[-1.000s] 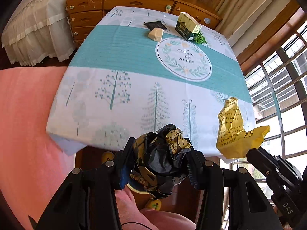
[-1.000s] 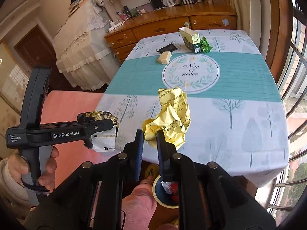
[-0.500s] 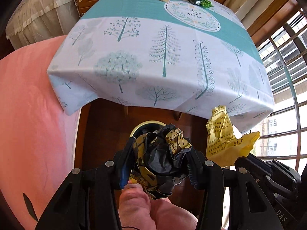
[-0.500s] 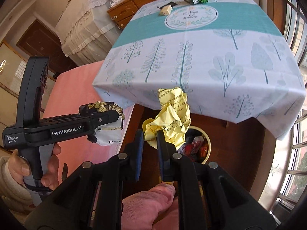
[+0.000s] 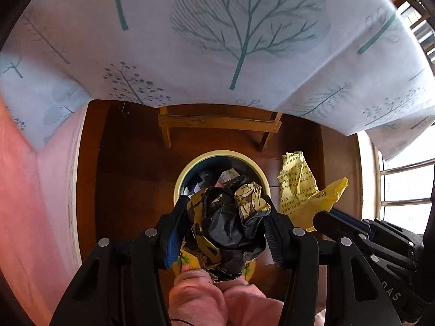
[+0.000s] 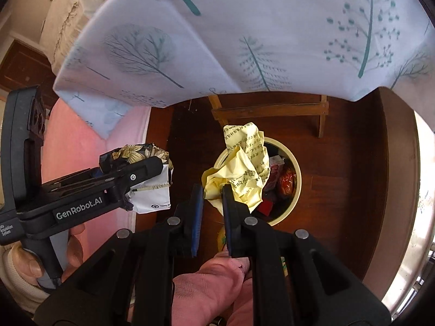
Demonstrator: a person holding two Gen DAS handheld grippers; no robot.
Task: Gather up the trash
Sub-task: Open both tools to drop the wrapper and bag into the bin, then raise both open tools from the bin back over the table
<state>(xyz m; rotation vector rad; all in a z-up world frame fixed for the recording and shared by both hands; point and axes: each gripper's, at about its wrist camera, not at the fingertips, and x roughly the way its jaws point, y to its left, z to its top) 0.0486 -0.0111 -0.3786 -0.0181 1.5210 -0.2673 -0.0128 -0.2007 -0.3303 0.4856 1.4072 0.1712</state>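
Black-and-gold crumpled wrapper (image 5: 231, 217) sits between the fingers of the left gripper (image 5: 225, 225), hanging above the near rim of the bin. Jaws have just been opening a little; the wad fills the gap and both pads look to be pressing on it, so grasped for now, though loosely. Seen from the right wrist, the same wad shows a floral print and a white printed underside.

Yellow printed paper (image 6: 242, 168) is pinched at its lower corner by the right gripper (image 6: 212, 209), jaws nearly together, clenched on a thin fold. Most of the sheet stands free above the fingers, over the bin's left rim.

Handling, as a judgement: both pieces light, soft, springy; no breakage risk. The wrapper likely has a slick film and may cling or drop unevenly. The paper would flutter, so release low and well over the opening. A grip on a bunched fold is best for either.

Round bin (image 6: 297, 187), pale rim, stands on the dark wooden floor (image 5: 130, 163) under the table's hanging tablecloth (image 5: 217, 40). Inside: red packaging, a small box, dark scraps; partly full, room left. A wooden stool frame (image 5: 217, 121) stands just behind it. Pink-clad knee (image 6: 212, 279) below the grippers
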